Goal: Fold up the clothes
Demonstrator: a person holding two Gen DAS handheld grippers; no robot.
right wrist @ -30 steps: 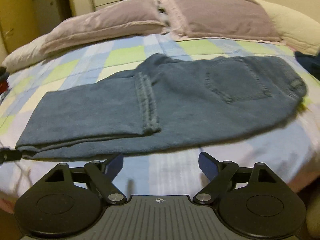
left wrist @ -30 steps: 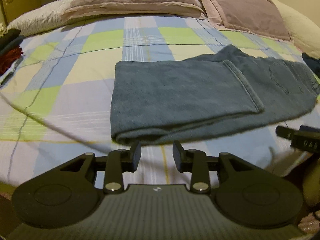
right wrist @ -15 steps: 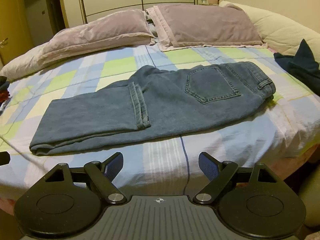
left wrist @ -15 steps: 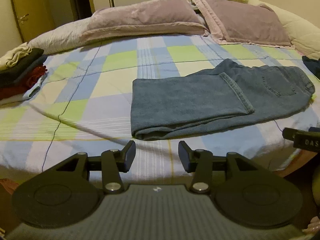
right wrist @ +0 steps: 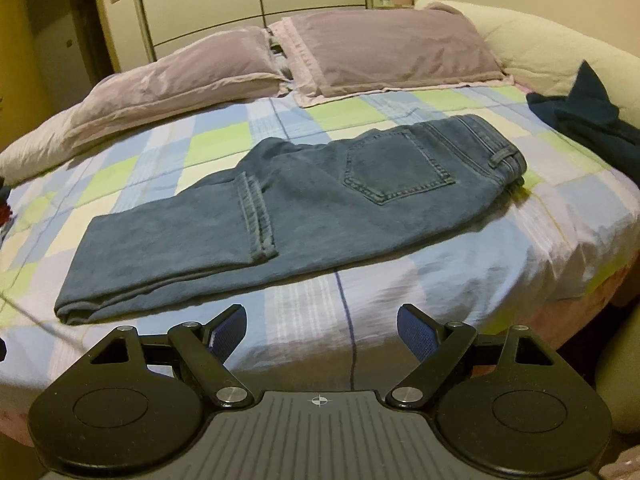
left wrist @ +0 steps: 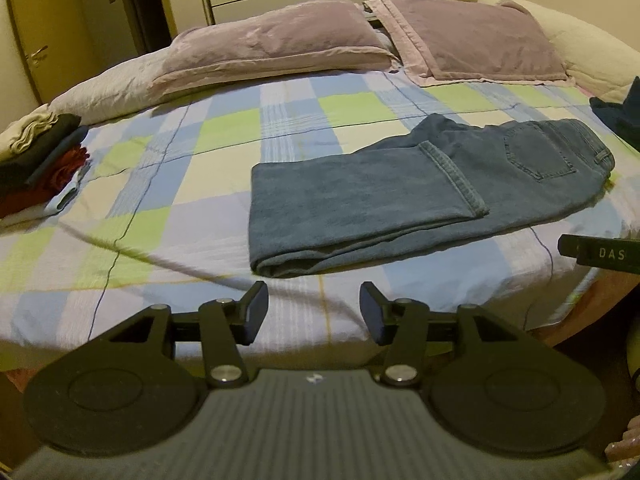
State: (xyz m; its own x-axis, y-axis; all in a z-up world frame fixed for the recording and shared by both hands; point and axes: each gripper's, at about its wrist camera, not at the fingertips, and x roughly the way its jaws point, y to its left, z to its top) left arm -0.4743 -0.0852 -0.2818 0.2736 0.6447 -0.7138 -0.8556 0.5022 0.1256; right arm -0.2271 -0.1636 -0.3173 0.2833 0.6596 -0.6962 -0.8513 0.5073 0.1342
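Jeans [right wrist: 304,208] of faded blue denim lie folded on the checked bed [right wrist: 360,292], legs doubled back so the hems rest near the back pocket, the waistband toward the right. The left tool [left wrist: 314,312] has just been opening, nothing between its jaws; the right tool [right wrist: 322,330] stands wide apart, empty.

jeans [left wrist: 360,196] blue denim | bedsheet [left wrist: 224,144] blue-green-lilac checks | pillows [left wrist: 272,48] mauve
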